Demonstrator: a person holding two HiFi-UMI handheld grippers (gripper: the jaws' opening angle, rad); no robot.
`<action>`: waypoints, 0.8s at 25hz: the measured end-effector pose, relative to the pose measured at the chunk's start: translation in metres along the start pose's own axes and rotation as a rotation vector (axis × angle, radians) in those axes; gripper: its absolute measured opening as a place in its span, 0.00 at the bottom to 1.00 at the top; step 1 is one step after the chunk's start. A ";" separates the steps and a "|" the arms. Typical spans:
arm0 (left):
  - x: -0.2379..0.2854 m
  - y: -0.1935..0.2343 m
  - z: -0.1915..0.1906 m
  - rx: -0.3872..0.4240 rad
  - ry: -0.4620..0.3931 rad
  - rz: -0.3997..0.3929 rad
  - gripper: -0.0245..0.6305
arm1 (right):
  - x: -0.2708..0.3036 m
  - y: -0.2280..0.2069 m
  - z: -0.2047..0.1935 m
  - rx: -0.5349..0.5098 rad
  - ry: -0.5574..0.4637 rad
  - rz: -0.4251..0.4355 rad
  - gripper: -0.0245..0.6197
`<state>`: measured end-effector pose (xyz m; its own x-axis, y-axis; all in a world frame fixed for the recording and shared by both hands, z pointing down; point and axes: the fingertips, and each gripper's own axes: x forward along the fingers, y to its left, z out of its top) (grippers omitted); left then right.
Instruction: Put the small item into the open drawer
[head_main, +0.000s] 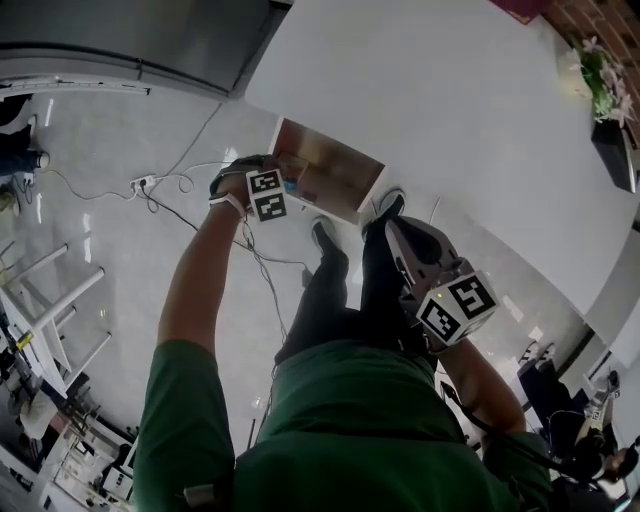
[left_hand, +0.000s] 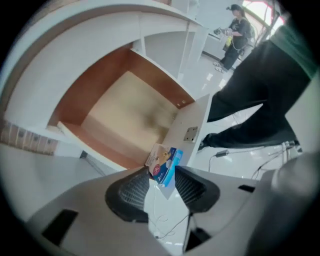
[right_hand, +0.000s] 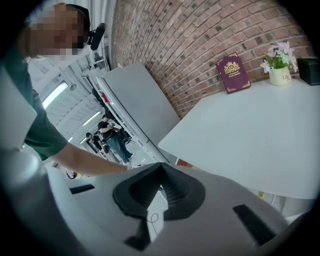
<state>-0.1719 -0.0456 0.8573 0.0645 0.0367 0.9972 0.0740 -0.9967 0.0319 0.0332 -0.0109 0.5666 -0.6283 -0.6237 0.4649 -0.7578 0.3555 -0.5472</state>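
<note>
A small white-and-blue packet (left_hand: 164, 164) stands on edge between the fingertips of my left gripper (left_hand: 161, 175). It hangs over the front edge of the open drawer (left_hand: 90, 85), whose brown walls and pale bottom are bare. The jaws stand apart, and the pads (left_hand: 131, 192) do not squeeze the packet. In the head view the left gripper (head_main: 283, 183) reaches over the drawer (head_main: 335, 155) under the white table. My right gripper (right_hand: 160, 170) is held back near the person's waist (head_main: 392, 222), shut with nothing in it.
The white tabletop (head_main: 430, 110) overhangs the drawer. A power strip with cables (head_main: 145, 183) lies on the floor to the left, and the person's shoes (head_main: 325, 235) stand before the drawer. A maroon book (right_hand: 233, 73) and a flower pot (right_hand: 280, 70) sit far back on the table.
</note>
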 end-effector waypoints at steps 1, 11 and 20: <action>-0.011 0.003 0.001 -0.055 -0.037 0.027 0.27 | 0.000 0.005 0.004 -0.011 -0.006 0.003 0.04; -0.197 0.045 0.011 -0.637 -0.527 0.379 0.22 | 0.000 0.071 0.059 -0.153 -0.099 0.036 0.04; -0.376 0.022 0.034 -0.778 -0.948 0.548 0.17 | -0.015 0.126 0.106 -0.262 -0.205 0.047 0.04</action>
<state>-0.1605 -0.0790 0.4807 0.5861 -0.6577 0.4732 -0.7435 -0.6687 -0.0084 -0.0349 -0.0308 0.4168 -0.6353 -0.7198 0.2796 -0.7650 0.5373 -0.3551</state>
